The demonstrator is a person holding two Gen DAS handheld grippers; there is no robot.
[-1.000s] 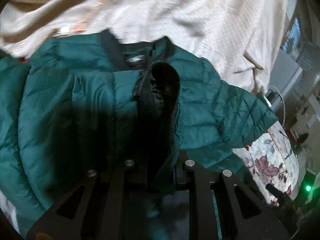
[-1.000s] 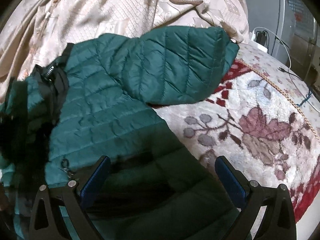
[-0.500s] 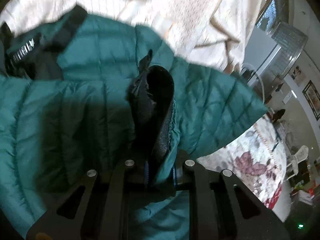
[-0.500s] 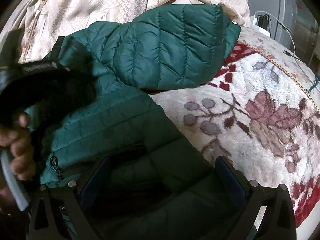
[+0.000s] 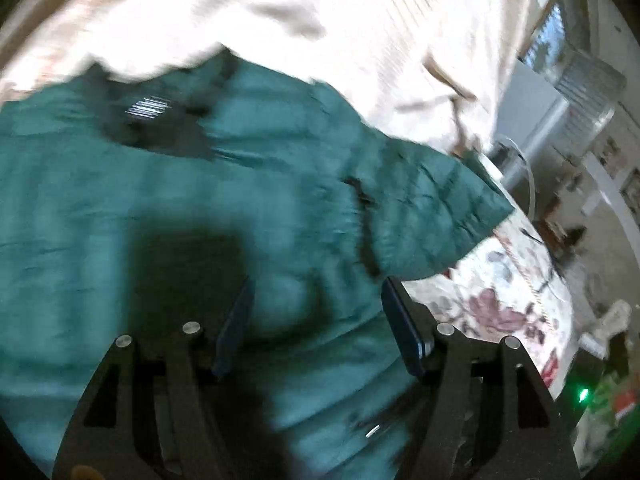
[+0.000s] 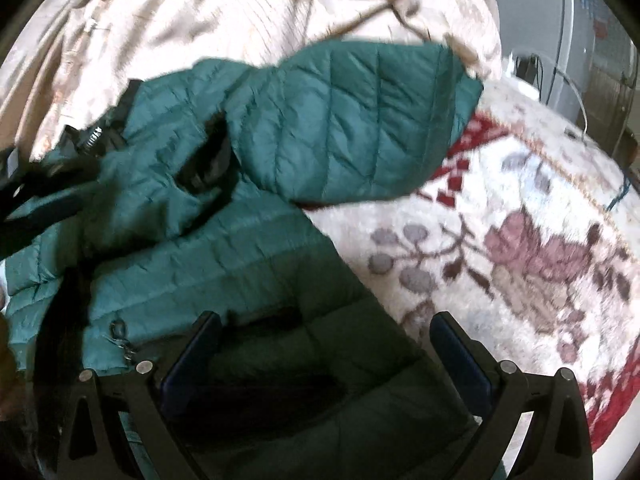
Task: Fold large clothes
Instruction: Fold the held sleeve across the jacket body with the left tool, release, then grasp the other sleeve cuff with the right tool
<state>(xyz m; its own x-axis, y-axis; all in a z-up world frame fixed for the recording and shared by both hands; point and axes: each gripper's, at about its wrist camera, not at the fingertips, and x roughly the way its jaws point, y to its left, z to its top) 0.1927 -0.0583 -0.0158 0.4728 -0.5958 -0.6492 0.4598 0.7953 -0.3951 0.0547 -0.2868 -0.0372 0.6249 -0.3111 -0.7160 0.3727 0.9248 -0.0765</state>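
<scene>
Teal puffer jacket (image 6: 208, 248) mid-fold; left gripper (image 5: 316, 320) and right gripper (image 6: 324, 344) both hang apart, holding nothing. Next I'd grab the sleeve (image 6: 360, 120) at 1 o'clock.

white lettering on the green jacket's (image 5: 200, 216) black collar label (image 5: 150, 106), ahead of the fingers, too blurred to read

The green quilted jacket (image 6: 224, 240) fills the left and middle of the bed, its sleeve (image 6: 360, 128) stretching right. Bare floral blanket (image 6: 520, 248) lies open on the right, while a rumpled cream bedspread (image 6: 224, 12) bounds the far side.
</scene>
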